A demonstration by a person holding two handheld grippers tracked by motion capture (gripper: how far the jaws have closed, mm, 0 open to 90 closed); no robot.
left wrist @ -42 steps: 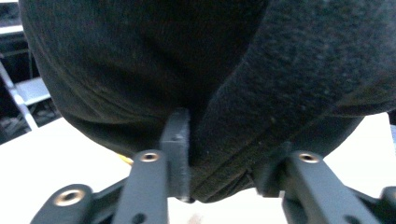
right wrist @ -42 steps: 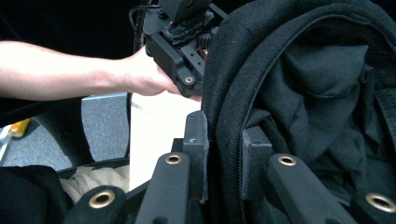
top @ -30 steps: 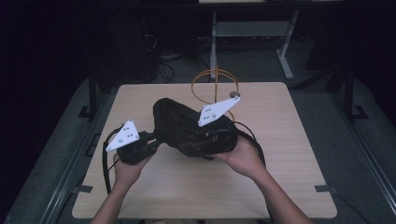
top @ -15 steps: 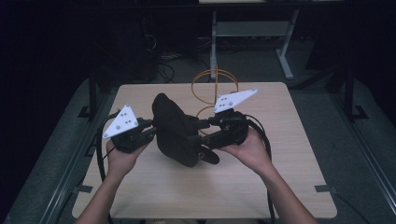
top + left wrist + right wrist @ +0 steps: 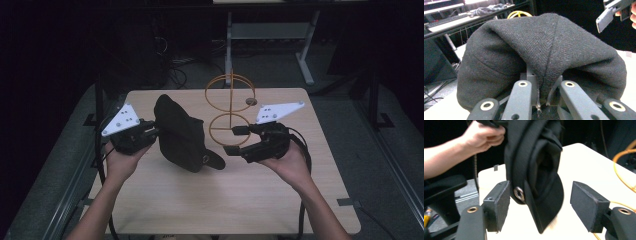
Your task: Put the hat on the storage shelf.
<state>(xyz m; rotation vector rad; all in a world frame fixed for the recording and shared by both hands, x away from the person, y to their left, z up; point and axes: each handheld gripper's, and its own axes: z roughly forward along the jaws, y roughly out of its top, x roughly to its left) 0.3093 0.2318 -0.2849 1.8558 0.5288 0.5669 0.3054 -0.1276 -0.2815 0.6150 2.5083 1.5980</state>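
Note:
A black cloth cap [image 5: 182, 135] hangs over the wooden table [image 5: 240, 200] with its brim pointing down and to the right. My left gripper [image 5: 155, 131] is shut on the cap's left edge. In the left gripper view the dark cloth [image 5: 544, 50] is pinched between the jaws [image 5: 539, 85]. My right gripper [image 5: 231, 141] stands open just right of the brim, its jaws having just been opening. In the right gripper view the cap [image 5: 534, 165] hangs in front of the spread pads [image 5: 586, 205], which do not press on it.
An orange wire stand [image 5: 231, 100] with two rings rises at the back middle of the table, close behind my right gripper. A small round thing [image 5: 251, 101] lies by it. Metal desk legs [image 5: 305, 55] stand on the dark floor beyond.
My right gripper has opened, let go of the cap and drawn away to the right. My left gripper has risen a little with the cap, which now hangs from it alone.

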